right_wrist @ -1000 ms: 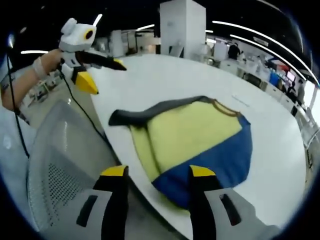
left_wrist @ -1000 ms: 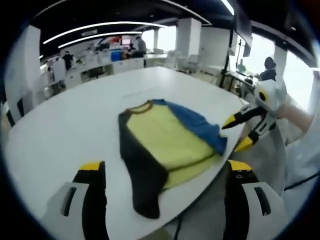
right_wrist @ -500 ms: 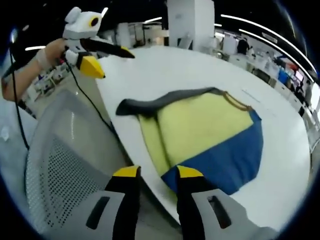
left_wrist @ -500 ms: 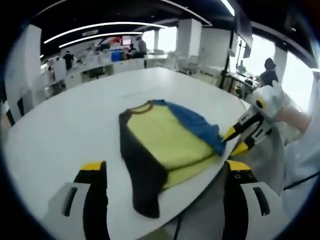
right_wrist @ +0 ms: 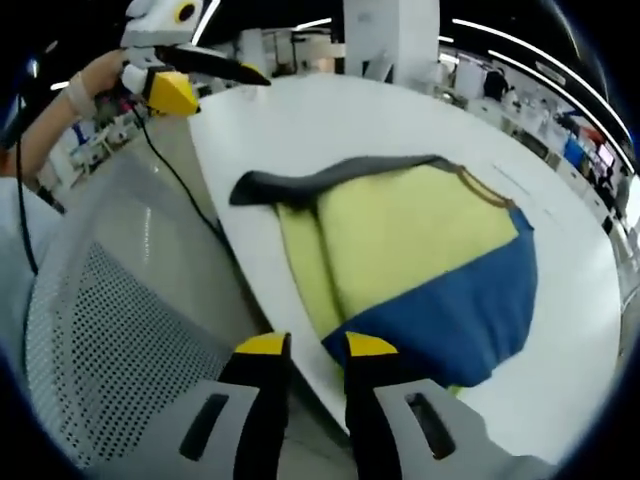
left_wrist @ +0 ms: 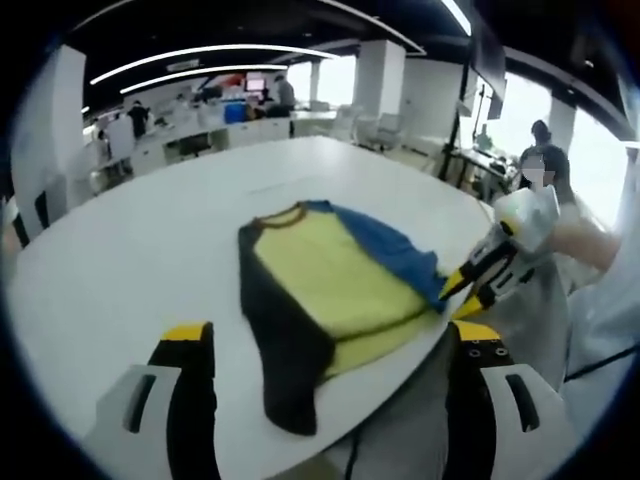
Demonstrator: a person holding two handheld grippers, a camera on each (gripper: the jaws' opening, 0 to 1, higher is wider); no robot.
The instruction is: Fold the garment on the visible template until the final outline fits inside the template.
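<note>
Garment (left_wrist: 335, 290) flat on table (left_wrist: 120, 260); right gripper (right_wrist: 308, 346) jaws nearly closed at its blue edge, left gripper (left_wrist: 330, 332) jaws wide apart.

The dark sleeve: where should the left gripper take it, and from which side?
Grip the dark sleeve near its free tip, coming in from the table's near edge. It lies flat and sticks out past the yellow body of the shirt, so the tip is probably a single layer. The left gripper is open and apart from it; the right gripper is at the blue sleeve.

No text, label, brand, number or sign can be read in either view
</note>
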